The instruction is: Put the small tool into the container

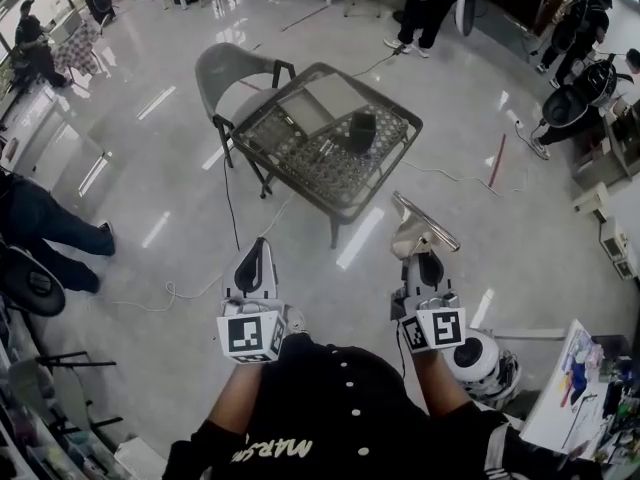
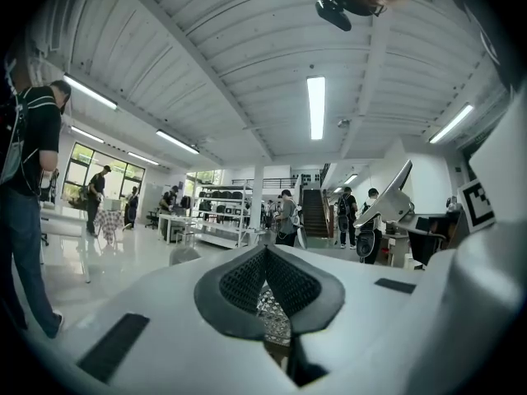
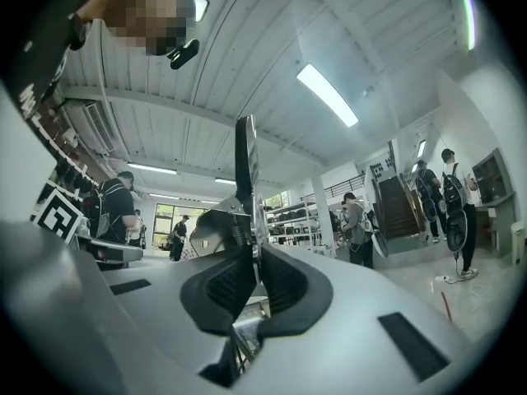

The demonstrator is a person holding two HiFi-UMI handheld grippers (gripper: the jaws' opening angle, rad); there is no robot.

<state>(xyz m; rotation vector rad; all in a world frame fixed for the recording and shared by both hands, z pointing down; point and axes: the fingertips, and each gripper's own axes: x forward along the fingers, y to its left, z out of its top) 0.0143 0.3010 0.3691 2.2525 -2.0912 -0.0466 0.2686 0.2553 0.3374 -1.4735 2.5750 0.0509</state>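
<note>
In the head view my right gripper (image 1: 426, 260) is shut on the small tool (image 1: 422, 225), a squeegee-like piece with a long metal blade. The tool stands upright between the pads in the right gripper view (image 3: 244, 171) and shows off to the right in the left gripper view (image 2: 394, 202). My left gripper (image 1: 256, 252) is shut with nothing in it, its pads meeting at the tips (image 2: 265, 253). Ahead of both grippers stands a wire-mesh table (image 1: 300, 180) with a black container (image 1: 362, 128) on it. Both grippers hang over the floor, short of the table.
A grey chair (image 1: 226, 70) stands behind the table's left corner. Cables (image 1: 200, 290) trail across the shiny floor. Several people stand around the room's edges. A white round device (image 1: 482, 364) sits at my right, a seated person's legs (image 1: 45, 230) at my left.
</note>
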